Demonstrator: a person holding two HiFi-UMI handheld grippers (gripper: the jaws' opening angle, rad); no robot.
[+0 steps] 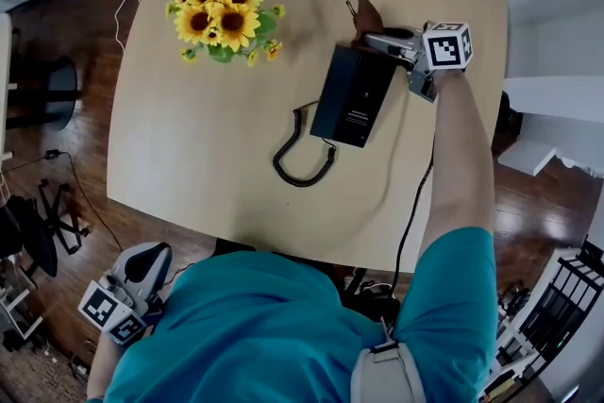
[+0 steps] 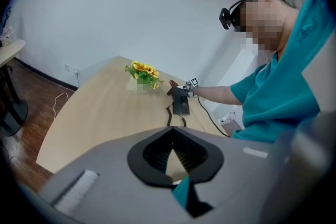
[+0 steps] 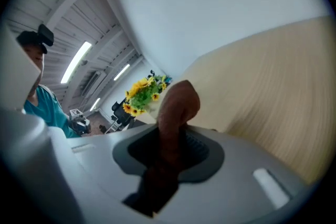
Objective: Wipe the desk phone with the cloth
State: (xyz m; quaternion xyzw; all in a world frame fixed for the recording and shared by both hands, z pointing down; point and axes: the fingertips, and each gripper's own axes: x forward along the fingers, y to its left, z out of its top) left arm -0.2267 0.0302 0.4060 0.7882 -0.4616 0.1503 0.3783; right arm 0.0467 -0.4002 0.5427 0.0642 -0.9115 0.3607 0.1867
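Gripping a brown cloth (image 3: 178,105) that stands up in a folded bunch between their pads, the right tongs (image 1: 379,35) are closed firmly on it; they reach across the right side of the desk (image 1: 208,137) to the far end of the black desk phone (image 1: 354,92); the cloth sits just past that far end, and whether it presses on the casing cannot be told. The phone lies flat toward the far right corner of the desk, slightly slanted; its coiled cord (image 1: 302,160) loops from its near end toward the near edge; a thin black cable (image 1: 408,226) runs along the right side and drops over the near edge. A bunch of sunflowers (image 1: 225,14) stands toward the far edge, left of the phone and well apart from it. The left tongs (image 1: 149,255) hang low, off the desk beyond its near left corner, beside the person's teal shirt (image 1: 274,326); their ribbed pads are drawn narrow, meeting at the tips, with nothing held between them.
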